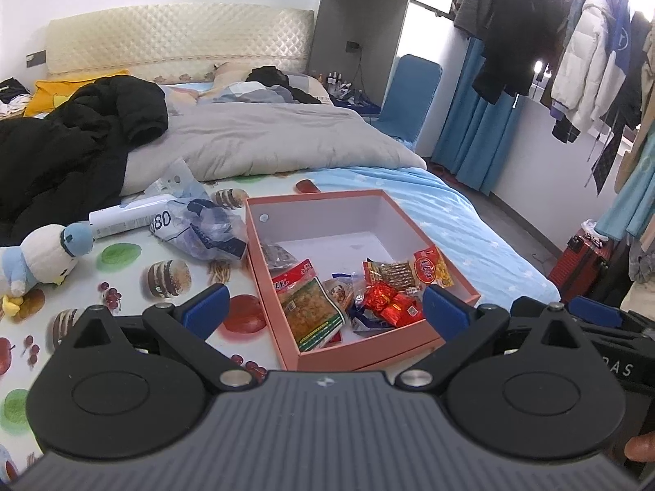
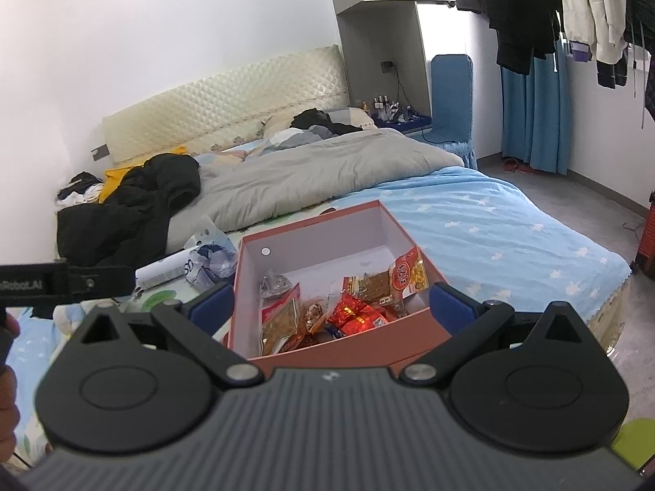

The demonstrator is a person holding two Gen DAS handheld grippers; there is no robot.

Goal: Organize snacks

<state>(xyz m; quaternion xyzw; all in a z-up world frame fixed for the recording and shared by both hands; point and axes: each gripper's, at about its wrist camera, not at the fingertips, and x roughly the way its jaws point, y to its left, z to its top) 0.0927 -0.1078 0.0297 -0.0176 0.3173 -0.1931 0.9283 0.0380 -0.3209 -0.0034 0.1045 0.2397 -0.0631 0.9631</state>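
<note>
An orange-pink box (image 1: 278,315) (image 2: 368,339) lies open on the bed and holds several snack packets. Among them are a green-and-orange packet (image 1: 315,315), red wrapped sweets (image 1: 389,300) (image 2: 356,315), a yellow-red packet (image 1: 432,268) (image 2: 409,272) leaning on the right wall, and a dark packet (image 1: 278,255). My left gripper (image 1: 325,307) is open just in front of the box's near end, with nothing between its fingers. My right gripper (image 2: 333,307) is also open and empty, hovering over the box's near edge. The left gripper's body (image 2: 61,280) shows at the left of the right wrist view.
Left of the box lie a clear plastic bag (image 1: 204,225), a white tube (image 1: 127,217) and a plush toy (image 1: 41,257). A grey duvet (image 1: 266,139) and black jacket (image 1: 73,143) fill the far bed. A red suitcase (image 1: 581,262) and hanging clothes (image 1: 573,41) stand at right.
</note>
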